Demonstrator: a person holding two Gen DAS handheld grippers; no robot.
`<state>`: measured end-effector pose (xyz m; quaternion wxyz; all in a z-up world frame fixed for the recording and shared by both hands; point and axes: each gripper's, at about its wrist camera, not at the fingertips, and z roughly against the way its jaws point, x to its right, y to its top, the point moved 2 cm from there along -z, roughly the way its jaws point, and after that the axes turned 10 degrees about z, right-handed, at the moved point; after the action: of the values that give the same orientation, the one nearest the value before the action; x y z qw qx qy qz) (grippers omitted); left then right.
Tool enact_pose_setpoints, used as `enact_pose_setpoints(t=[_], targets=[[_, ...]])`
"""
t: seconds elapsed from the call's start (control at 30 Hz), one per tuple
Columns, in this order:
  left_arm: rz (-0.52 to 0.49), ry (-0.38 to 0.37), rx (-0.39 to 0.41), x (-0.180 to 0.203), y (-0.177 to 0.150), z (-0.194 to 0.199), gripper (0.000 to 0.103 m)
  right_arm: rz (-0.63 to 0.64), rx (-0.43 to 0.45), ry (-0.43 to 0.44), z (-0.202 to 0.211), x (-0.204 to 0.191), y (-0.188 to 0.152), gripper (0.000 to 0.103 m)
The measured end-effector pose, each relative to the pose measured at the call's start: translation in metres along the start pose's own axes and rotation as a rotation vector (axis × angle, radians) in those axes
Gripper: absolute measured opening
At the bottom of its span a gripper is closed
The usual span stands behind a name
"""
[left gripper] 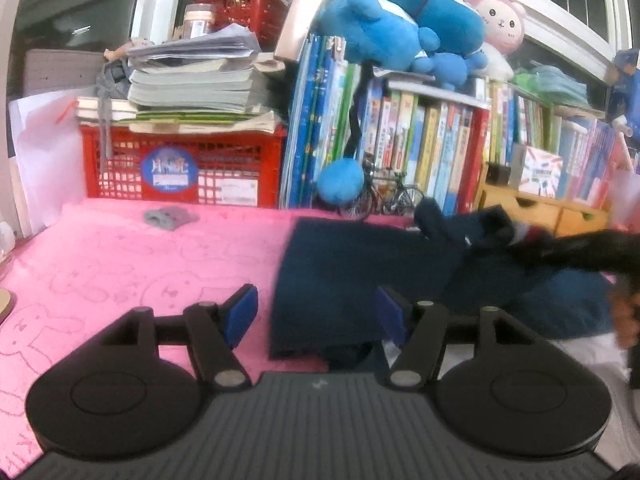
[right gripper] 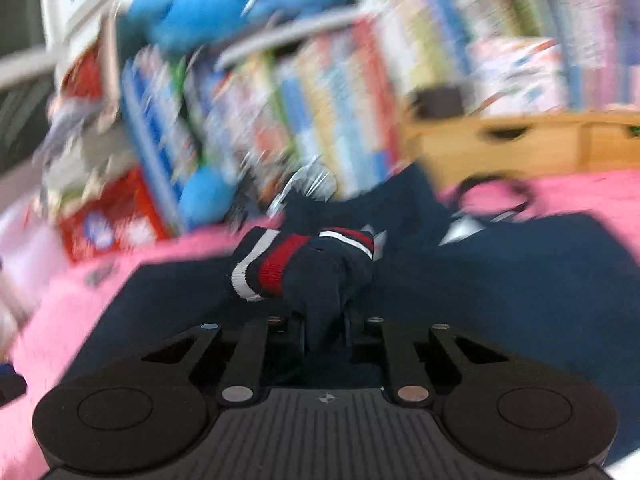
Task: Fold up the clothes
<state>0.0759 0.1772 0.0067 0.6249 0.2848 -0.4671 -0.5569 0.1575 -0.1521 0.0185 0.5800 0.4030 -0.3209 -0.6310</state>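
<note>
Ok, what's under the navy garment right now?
The navy garment lies on the pink blanket, which shows around its left and far edges. Whatever is beneath the blanket is covered. The right claw pinches the striped cuff above it.

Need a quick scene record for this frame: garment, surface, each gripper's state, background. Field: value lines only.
garment: navy garment, partly folded, lying on the blanket
cuff: red and white striped cuff, bunched just ahead of the right gripper
surface: pink blanket with bunny outlines
left gripper: open, nothing between the pads, over the garment's left edge
right gripper: shut on navy fabric
background: red crate, books, blue plush toy
</note>
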Motion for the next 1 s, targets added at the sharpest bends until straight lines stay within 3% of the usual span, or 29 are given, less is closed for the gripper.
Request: enact_pose_setpoints(t=[0.07,0.13,0.2,0.3,0.37,0.47,0.57,0.67,0.73,0.83,0.9,1.0], targets=[[-0.005,-0.002,-0.005,0.002,-0.002,-0.007,0.067,-0.051,0.083,-0.055,0.024,0.025,0.001,0.018],[-0.009,0.004,-0.023,0.005,-0.005,-0.016,0.067,-0.087,0.109,-0.121,0.031,0.05,0.0,0.026],[-0.023,0.003,-0.034,0.011,-0.007,-0.023,0.067,-0.107,0.061,-0.185,0.027,0.066,-0.003,0.055],[-0.052,0.008,-0.031,0.017,-0.006,-0.029,0.067,-0.161,0.011,-0.23,0.019,0.084,-0.011,0.074],[-0.07,0.023,-0.03,0.021,-0.004,-0.035,0.067,-0.198,-0.004,-0.226,0.014,0.093,-0.017,0.074],[-0.106,0.074,-0.042,0.025,-0.003,-0.047,0.067,-0.139,-0.05,-0.263,0.006,0.095,-0.022,0.025],[-0.156,0.13,-0.13,0.025,-0.014,-0.06,0.067,0.007,-0.003,-0.268,0.003,0.086,-0.011,0.02],[-0.187,0.165,-0.207,0.023,-0.027,-0.066,0.07,0.164,0.062,-0.263,-0.008,0.079,0.001,0.021],[-0.186,0.17,-0.19,0.022,-0.024,-0.059,0.069,0.19,-0.023,-0.259,-0.027,0.087,0.004,0.03],[-0.176,0.164,-0.091,0.022,-0.005,-0.038,0.067,0.279,-0.102,-0.343,-0.036,0.088,0.001,0.055],[-0.188,0.13,-0.02,0.032,0.013,-0.033,0.072,0.355,-0.075,-0.434,-0.022,0.079,0.0,0.078],[-0.206,0.086,0.001,0.061,0.024,-0.056,0.072,0.484,0.054,-0.513,0.004,0.052,0.0,0.09]])
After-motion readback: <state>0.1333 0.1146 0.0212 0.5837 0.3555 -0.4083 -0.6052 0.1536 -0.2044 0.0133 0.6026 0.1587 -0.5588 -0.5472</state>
